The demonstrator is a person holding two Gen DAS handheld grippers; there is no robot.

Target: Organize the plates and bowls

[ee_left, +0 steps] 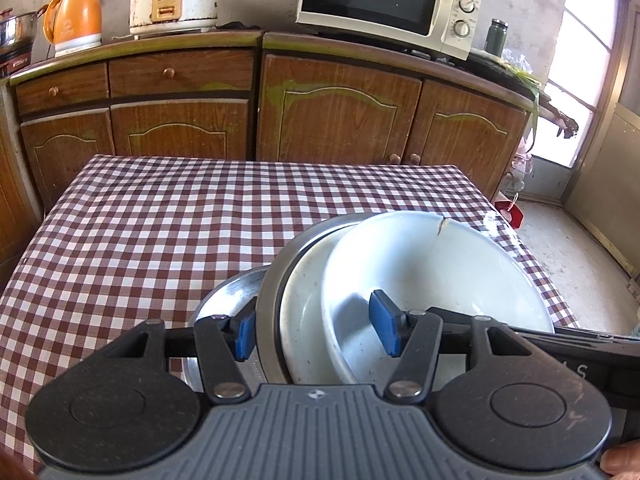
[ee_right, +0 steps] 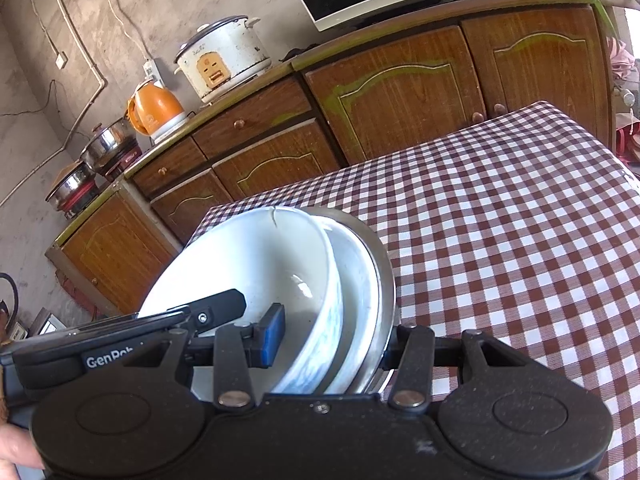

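We start with the table (ee_left: 160,220), its checked cloth bare beyond the dishes, which gives us room to set things down. Over its near edge we carry a nested stack: a steel plate (ee_left: 276,264) outermost, a white plate (ee_left: 304,300) inside it, and a cracked white bowl (ee_left: 440,264) on top (the crack runs in from the far rim). A steel lid (ee_left: 228,292) lies flat on the cloth beneath. Both grippers pinch the stack's rims from opposite sides, likely so nothing slides: the left gripper (ee_left: 318,330) is clamped across all three, as is the right gripper (ee_right: 332,340).
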